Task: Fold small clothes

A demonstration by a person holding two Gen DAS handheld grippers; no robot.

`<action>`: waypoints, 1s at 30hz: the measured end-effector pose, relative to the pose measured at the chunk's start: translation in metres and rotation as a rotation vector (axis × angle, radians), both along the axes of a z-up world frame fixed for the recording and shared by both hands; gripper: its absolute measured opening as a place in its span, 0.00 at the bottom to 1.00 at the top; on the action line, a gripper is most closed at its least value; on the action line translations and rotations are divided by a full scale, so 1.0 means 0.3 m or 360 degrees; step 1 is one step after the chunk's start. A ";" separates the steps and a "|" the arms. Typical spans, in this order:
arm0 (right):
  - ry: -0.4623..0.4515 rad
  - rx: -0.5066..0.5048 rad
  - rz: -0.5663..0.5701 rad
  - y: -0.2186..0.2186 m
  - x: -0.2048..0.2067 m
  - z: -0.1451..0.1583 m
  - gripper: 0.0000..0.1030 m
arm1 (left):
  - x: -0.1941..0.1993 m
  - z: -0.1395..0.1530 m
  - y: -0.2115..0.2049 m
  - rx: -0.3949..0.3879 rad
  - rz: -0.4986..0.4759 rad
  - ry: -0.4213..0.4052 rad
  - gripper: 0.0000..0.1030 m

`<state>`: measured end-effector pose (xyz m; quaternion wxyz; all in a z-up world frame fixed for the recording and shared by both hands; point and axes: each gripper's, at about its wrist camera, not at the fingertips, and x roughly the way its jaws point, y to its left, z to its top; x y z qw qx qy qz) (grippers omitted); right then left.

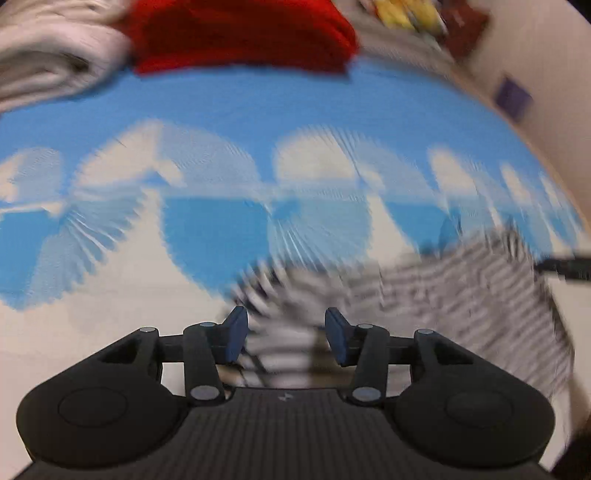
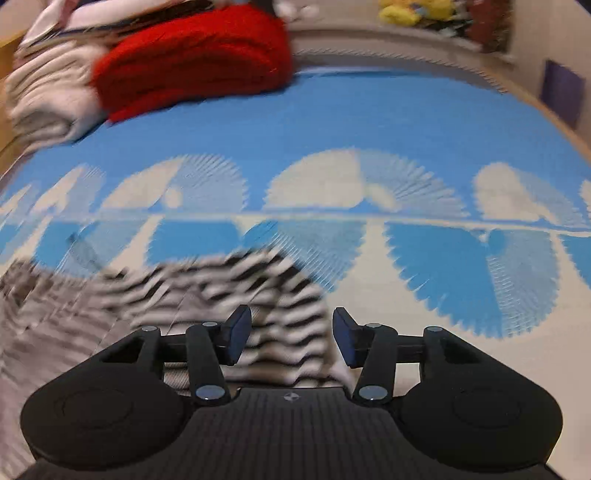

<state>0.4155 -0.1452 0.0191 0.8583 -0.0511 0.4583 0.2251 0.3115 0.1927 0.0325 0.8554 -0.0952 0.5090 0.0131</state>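
Note:
A black-and-white striped garment [image 1: 443,288] lies on a blue and cream patterned cover [image 1: 295,103]; both views are blurred. My left gripper [image 1: 286,334] stands open over the garment's left end, and striped cloth shows in the gap without the pads pressing on it. In the right wrist view the same striped garment [image 2: 221,295] spreads to the lower left on the cover [image 2: 369,110]. My right gripper [image 2: 291,336] is open above the garment's right end, the cloth visible between its blue pads and loose.
A folded red cloth [image 1: 240,33] [image 2: 199,51] and a pale folded pile [image 1: 48,59] [image 2: 48,96] sit at the far edge of the cover. Yellow soft toys [image 2: 417,11] lie further back. A purple patch [image 2: 561,92] marks the wall on the right.

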 end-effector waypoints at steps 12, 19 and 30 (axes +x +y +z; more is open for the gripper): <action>0.0312 -0.0108 0.0174 -0.152 -0.125 -0.067 0.52 | -0.116 0.013 0.011 -0.0124 0.0021 0.0146 0.49; 0.0507 -0.0132 0.0322 -0.256 -0.241 -0.126 0.55 | -0.230 -0.068 0.025 -0.0096 -0.0265 0.0320 0.49; 0.0580 -0.0033 0.0287 -0.275 -0.272 -0.143 0.58 | -0.331 -0.184 0.073 -0.0168 -0.0265 0.0437 0.60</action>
